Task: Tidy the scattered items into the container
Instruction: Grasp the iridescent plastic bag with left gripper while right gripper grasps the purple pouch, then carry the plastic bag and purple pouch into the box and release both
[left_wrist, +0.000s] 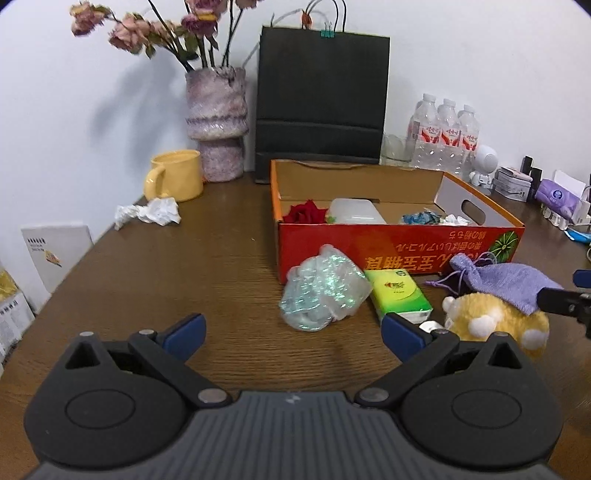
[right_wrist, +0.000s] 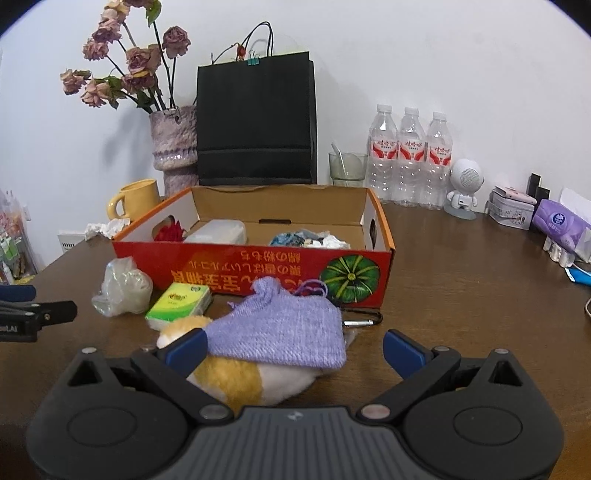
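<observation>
An open red cardboard box (left_wrist: 388, 247) (right_wrist: 280, 266) stands mid-table and holds a red flower, a white plastic case and crumpled bits. In front of it lie a crinkled clear plastic wrap (left_wrist: 325, 293) (right_wrist: 123, 286), a green tissue pack (left_wrist: 400, 293) (right_wrist: 179, 300), a purple knitted pouch (left_wrist: 517, 282) (right_wrist: 284, 326) and a yellow plush toy (left_wrist: 495, 321) (right_wrist: 236, 380) partly under the pouch. My left gripper (left_wrist: 293, 332) is open, just short of the wrap. My right gripper (right_wrist: 293, 347) is open, its fingers either side of the pouch and plush.
Crumpled white paper (left_wrist: 147, 214) lies by a yellow mug (left_wrist: 177, 181). At the back stand a vase of dried flowers (left_wrist: 218, 122), a black paper bag (left_wrist: 321, 99) and water bottles (right_wrist: 410, 155). Small items crowd the right edge, among them a purple tissue pack (right_wrist: 561, 223).
</observation>
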